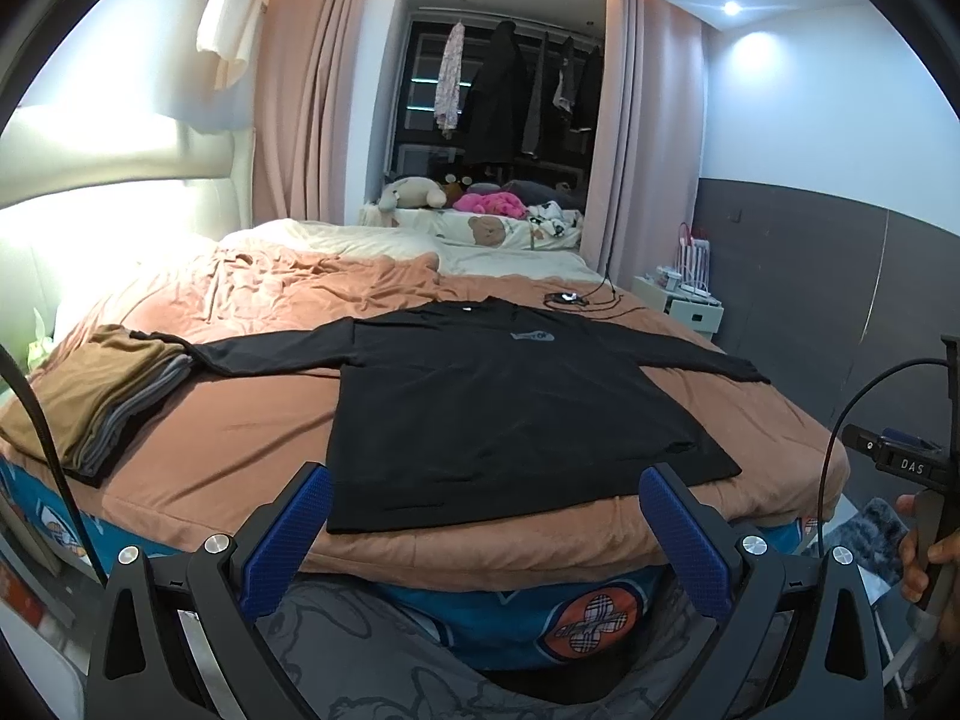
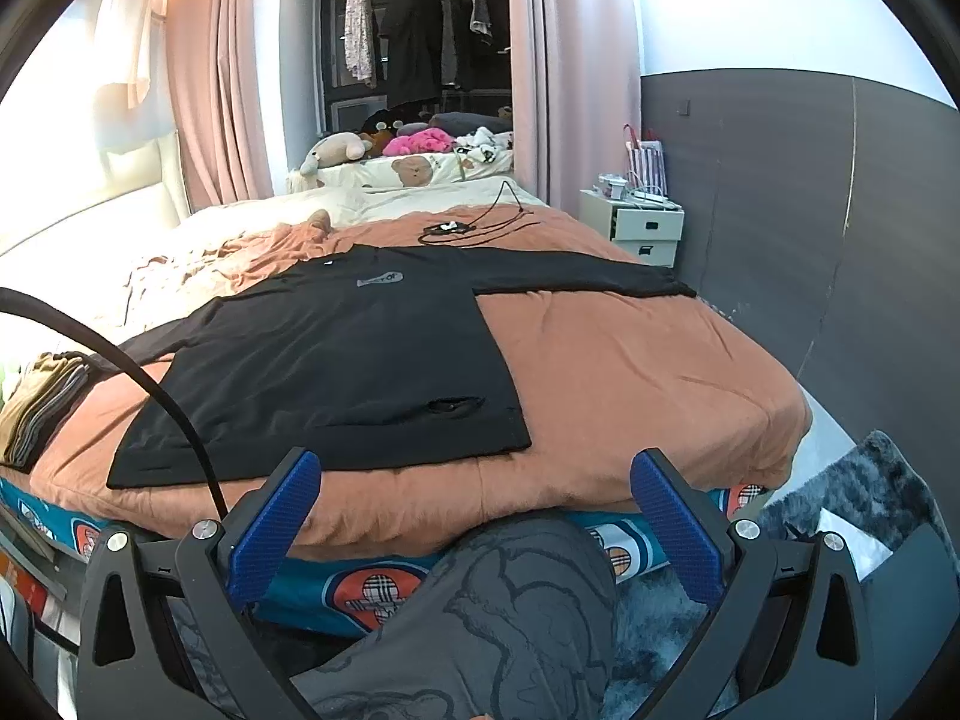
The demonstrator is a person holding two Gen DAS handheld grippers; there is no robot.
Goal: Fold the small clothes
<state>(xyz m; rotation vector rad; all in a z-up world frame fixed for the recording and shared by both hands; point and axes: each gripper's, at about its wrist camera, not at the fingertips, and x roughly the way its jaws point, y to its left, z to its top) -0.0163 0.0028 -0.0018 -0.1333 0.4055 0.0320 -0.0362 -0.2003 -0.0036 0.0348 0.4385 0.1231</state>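
A black long-sleeved shirt [image 1: 504, 408] with a small grey chest logo lies flat, front up, on the rust-orange quilt [image 1: 240, 432] covering the bed, both sleeves stretched out to the sides and its hem near the quilt's front edge. At the bed's left side sits a stack of folded clothes [image 1: 90, 402], brown on top with grey layers beneath; the shirt's sleeve tip touches it. The left gripper [image 1: 486, 516] hovers just short of the hem with its blue-padded jaws wide apart and empty. The right gripper [image 2: 477, 498] hangs before the bed's front edge, right of the shirt's corner, jaws likewise spread wide, holding nothing. A black cable [image 2: 474, 225] lies farther back on the quilt.
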